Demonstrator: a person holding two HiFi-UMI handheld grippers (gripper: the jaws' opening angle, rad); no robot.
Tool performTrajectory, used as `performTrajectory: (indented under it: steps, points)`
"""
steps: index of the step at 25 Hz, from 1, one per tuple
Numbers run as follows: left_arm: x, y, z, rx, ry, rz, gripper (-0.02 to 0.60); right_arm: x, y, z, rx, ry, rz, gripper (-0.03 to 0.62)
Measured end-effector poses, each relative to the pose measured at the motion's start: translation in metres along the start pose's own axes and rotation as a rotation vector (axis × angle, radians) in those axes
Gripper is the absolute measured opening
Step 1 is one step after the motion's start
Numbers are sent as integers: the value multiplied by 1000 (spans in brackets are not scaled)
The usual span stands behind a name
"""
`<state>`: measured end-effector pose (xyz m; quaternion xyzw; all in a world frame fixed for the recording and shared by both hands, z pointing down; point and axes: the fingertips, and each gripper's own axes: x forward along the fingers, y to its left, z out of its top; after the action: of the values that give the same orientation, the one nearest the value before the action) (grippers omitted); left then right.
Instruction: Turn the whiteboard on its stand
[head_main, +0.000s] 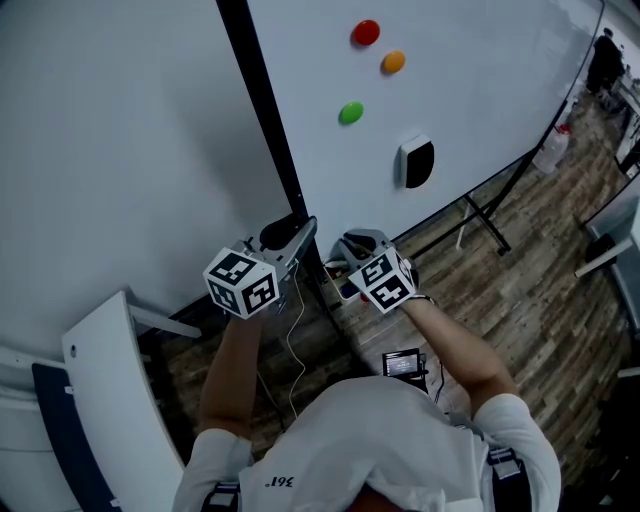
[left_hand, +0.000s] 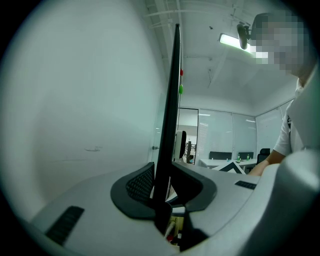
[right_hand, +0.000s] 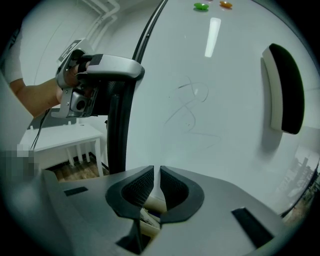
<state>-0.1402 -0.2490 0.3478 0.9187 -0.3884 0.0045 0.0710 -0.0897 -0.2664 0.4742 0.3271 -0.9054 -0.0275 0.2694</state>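
clamping the whiteboard (head_main: 470, 110) by its black side frame (left_hand: 167, 125), the left gripper (left_hand: 161, 189) has both pads against that edge. just right of the frame, low on the board, the right gripper (right_hand: 157, 182) faces the white surface, jaws almost together, nothing between them. an eraser (head_main: 416, 162) clings higher up the board.

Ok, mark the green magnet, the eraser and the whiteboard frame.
green magnet (head_main: 350, 112), head view, middle of the disc
eraser (head_main: 420, 165), head view, its dark face
whiteboard frame (left_hand: 170, 115), left gripper view, black edge bar
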Motion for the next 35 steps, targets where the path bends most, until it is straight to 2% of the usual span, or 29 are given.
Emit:
performTrajectory:
  steps: [8,17,21,27,35]
  points:
    - [-18,3,0,-6,-48,7,94,-17,-15,3,82,-42,-84,57]
    - [-42,0,-6,-57,-86,-22,95,-41,-11,-4,155,-36,-163,57]
    - [-51,-1,-12,-88,-98,-34,95,-45,-6,-13,152,-28,-191,57]
    - [-60,-8,-17,-114,-129,-17,95,-60,-3,-15,181,-42,-193,57]
    - [-77,-40,-28,-146,-149,71,95,-97,3,-23,157,-100,-158,57]
